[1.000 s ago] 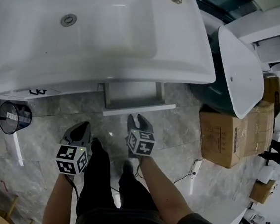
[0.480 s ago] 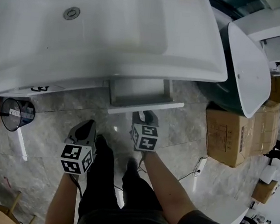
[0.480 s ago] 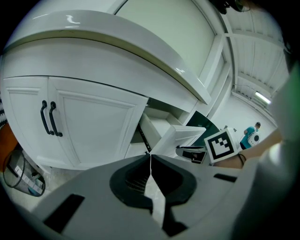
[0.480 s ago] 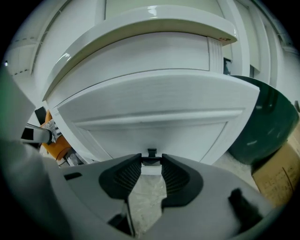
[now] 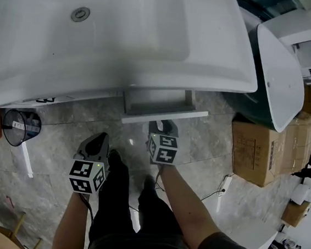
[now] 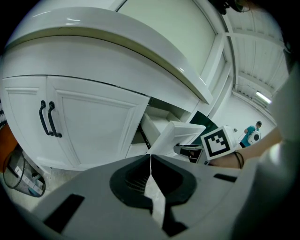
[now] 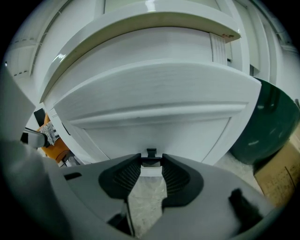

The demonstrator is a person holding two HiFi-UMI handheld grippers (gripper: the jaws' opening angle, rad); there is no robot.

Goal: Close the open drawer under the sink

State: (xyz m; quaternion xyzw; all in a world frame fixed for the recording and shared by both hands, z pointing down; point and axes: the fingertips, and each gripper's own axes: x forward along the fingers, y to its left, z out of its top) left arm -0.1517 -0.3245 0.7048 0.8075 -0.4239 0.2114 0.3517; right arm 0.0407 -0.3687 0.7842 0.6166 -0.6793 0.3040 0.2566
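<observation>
My R gripper [image 7: 151, 164]: jaws apart, gripping nothing, dark pull [image 7: 151, 153] at tips. L gripper [image 6: 150, 158]: jaws clenched, empty. Open drawer [image 5: 158, 102] juts below sink [image 5: 125, 40] front edge. Grey tile floor [image 5: 61, 130]; cartons [image 5: 260, 154] at right.

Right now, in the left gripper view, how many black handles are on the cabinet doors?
2: left handle and right handle, upright and side by side on the cabinet doors, left of the open drawer. More may be hidden.
</observation>
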